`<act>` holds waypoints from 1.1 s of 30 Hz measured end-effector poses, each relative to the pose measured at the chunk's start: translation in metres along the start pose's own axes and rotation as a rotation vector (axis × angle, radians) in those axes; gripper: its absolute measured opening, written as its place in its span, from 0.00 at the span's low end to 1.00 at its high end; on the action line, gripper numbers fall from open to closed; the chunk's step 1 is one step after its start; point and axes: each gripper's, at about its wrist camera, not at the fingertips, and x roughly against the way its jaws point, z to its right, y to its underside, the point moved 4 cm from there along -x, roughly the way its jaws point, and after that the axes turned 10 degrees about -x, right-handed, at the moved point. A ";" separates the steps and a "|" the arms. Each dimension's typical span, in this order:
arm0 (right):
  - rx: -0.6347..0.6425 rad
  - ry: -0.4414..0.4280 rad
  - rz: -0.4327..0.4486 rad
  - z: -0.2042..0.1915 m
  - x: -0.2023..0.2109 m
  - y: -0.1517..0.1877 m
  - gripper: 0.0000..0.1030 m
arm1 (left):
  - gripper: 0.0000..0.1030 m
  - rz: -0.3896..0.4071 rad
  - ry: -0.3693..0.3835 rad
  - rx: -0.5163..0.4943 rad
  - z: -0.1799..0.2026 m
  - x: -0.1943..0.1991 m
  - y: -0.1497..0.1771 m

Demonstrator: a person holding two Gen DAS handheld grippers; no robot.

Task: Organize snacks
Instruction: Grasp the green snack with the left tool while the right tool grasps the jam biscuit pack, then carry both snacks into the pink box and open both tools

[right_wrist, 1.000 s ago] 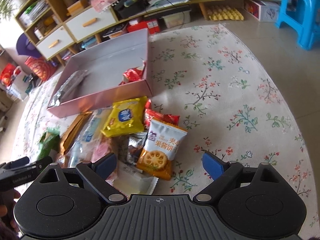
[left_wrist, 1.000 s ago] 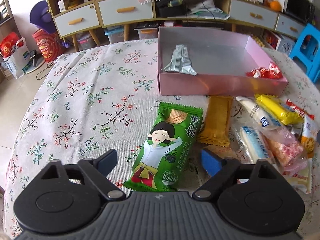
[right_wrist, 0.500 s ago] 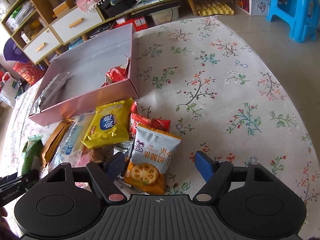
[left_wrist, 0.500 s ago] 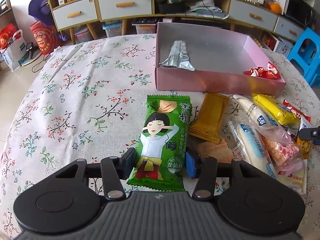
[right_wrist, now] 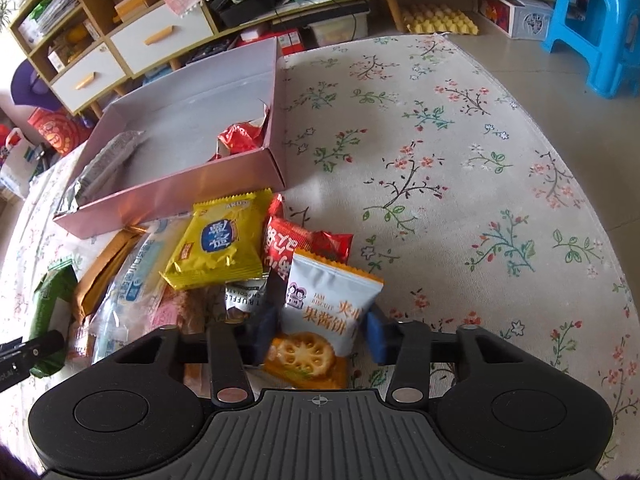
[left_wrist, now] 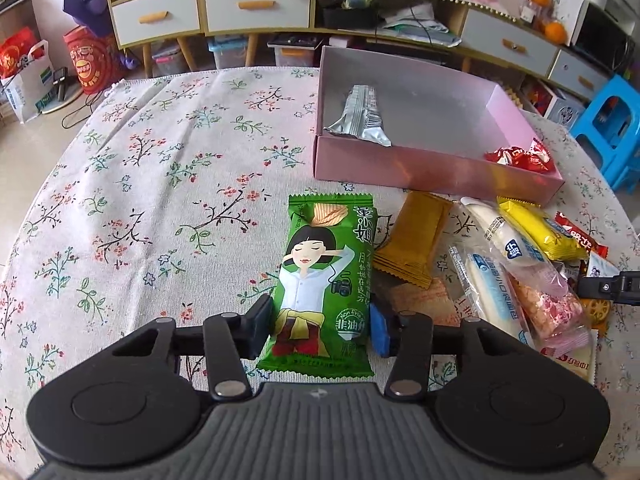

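My left gripper (left_wrist: 320,328) is shut on the lower end of a green snack packet (left_wrist: 328,264) that lies flat on the flowered tablecloth. In the right wrist view the jaws of my right gripper (right_wrist: 320,330) are closing, and both pads touch the sides of a pale blue jam biscuit packet (right_wrist: 328,300). Behind both stands a pink box (left_wrist: 420,168), holding a silver packet (left_wrist: 360,116) and red wrappers (left_wrist: 516,156). A heap of snacks lies between the two grippers: a gold packet (left_wrist: 416,240), a yellow packet (right_wrist: 220,244) and a red packet (right_wrist: 296,244).
The round table's cloth (right_wrist: 440,152) is bare to the right of the heap and left of the green packet. A blue stool (right_wrist: 592,28) stands off the table's far right. Low cabinets with drawers (left_wrist: 256,4) line the wall behind.
Both grippers went from wide open to closed. The left pads came in on the green packet, the right pads on the jam biscuit packet. Neither hand shifted much.
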 end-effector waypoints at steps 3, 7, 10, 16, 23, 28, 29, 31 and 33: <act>-0.018 -0.016 -0.001 0.002 0.004 0.000 0.34 | 0.44 0.000 0.010 0.018 -0.002 0.001 0.000; -0.021 -0.039 0.014 0.000 0.014 0.000 0.34 | 0.44 0.014 0.022 0.036 -0.004 0.006 -0.002; -0.007 -0.053 0.026 -0.005 0.022 0.001 0.34 | 0.44 0.028 0.034 0.045 -0.005 0.010 -0.004; -0.001 -0.066 0.037 -0.007 0.027 0.001 0.34 | 0.43 0.028 0.054 0.064 -0.006 0.011 -0.003; 0.005 -0.093 0.055 -0.009 0.037 -0.001 0.34 | 0.43 0.050 0.068 0.095 -0.008 0.019 -0.004; 0.007 -0.106 0.062 -0.010 0.041 -0.002 0.34 | 0.43 0.077 0.086 0.108 -0.009 0.025 -0.006; 0.008 -0.108 0.063 -0.010 0.042 -0.002 0.34 | 0.43 0.087 0.085 0.103 -0.009 0.026 -0.007; 0.014 -0.109 0.070 -0.012 0.043 -0.002 0.34 | 0.43 0.107 0.079 0.092 -0.008 0.031 -0.009; 0.023 -0.112 0.078 -0.014 0.045 -0.002 0.34 | 0.43 0.130 0.075 0.086 -0.007 0.036 -0.011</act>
